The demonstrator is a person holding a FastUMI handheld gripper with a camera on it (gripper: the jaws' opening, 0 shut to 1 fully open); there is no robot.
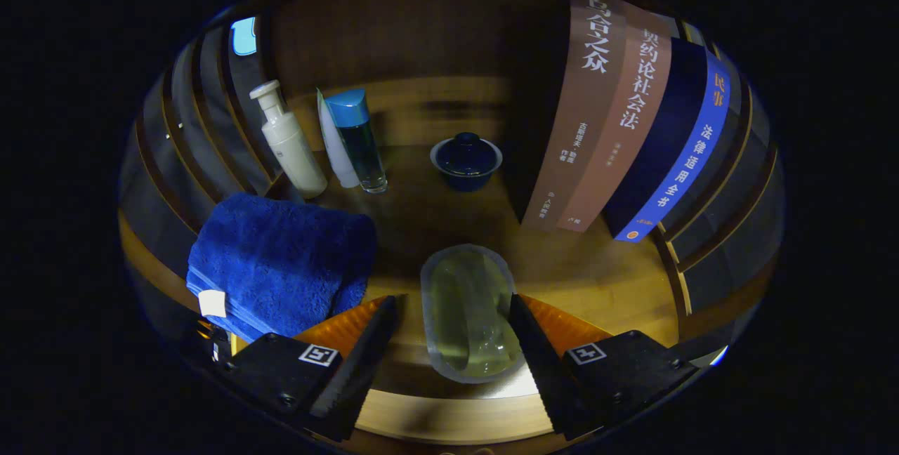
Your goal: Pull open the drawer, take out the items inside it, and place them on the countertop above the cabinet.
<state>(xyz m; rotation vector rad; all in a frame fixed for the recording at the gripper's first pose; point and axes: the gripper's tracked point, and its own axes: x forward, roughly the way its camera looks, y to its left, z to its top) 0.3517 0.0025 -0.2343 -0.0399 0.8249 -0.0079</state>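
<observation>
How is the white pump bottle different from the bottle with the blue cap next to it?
The white pump bottle is solid white with a pump head on top; the blue-capped bottle is see-through with a slanted blue cap. The white one stands nearer the blue towel. Both stand upright on the wooden countertop, far beyond the open gripper, whose fingers flank a clear pouch.

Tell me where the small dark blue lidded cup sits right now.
In the gripper view, the lidded cup stands on the wooden countertop, beyond the gripper, between the blue-capped bottle and the upright books.
</observation>
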